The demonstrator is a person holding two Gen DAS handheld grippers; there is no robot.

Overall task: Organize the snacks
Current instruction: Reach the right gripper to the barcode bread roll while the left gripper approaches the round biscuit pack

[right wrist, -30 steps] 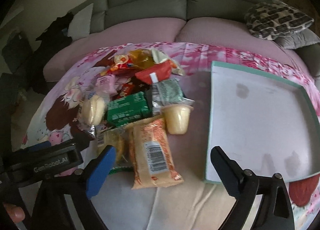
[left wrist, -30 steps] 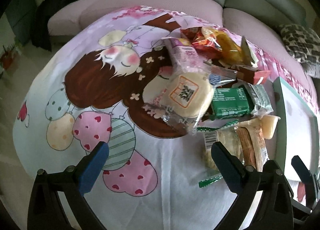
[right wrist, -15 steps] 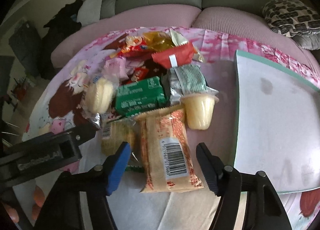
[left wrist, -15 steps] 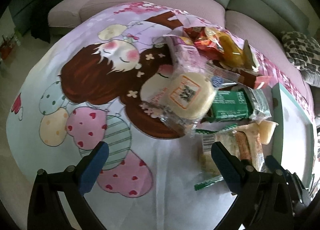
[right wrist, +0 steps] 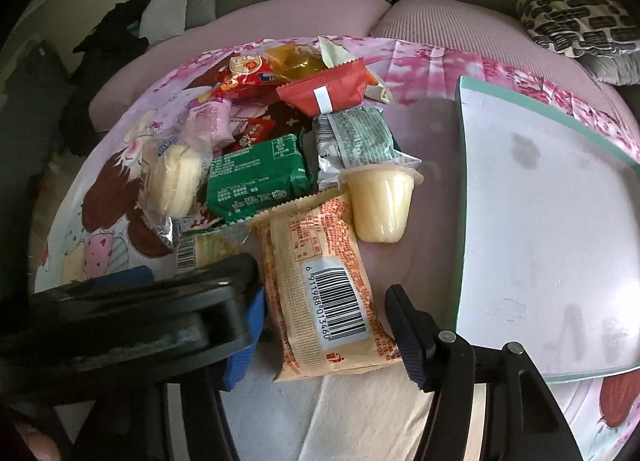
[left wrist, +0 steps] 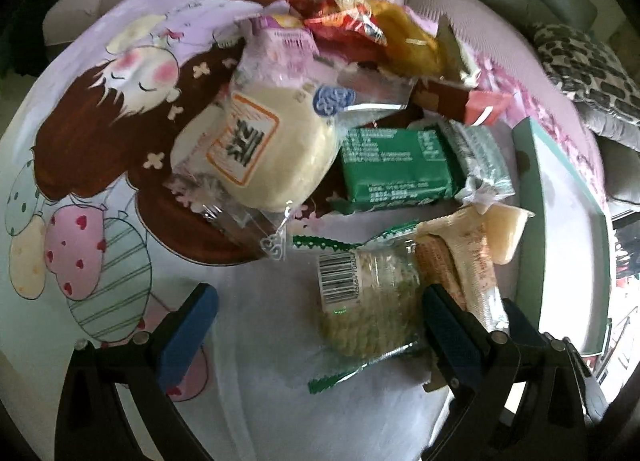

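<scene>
Snacks lie heaped on a cartoon-print cloth (left wrist: 100, 165) over the worktop, all to the left of one teal-rimmed tray (right wrist: 461, 165). Nearest the tray lies one pale jelly cup (right wrist: 380, 201) on its side, touching one orange wafer pack (right wrist: 320, 281) whose barcode reads 6 911988 013460. Left of the cup sits one green packet (right wrist: 256, 177), with one silver-green packet (right wrist: 352, 141) just behind it and one red wrapper (right wrist: 328, 93) farther back. One round pale cake (left wrist: 272, 149) in clear wrap sits left of the green packet. One clear pack of greenish biscuits (left wrist: 368, 301) lies beside the wafer pack. Left gripper (left wrist: 316, 325) fingers stand apart around the biscuits. Right gripper (right wrist: 328, 325) fingers stand apart, straddling the wafer pack.
</scene>
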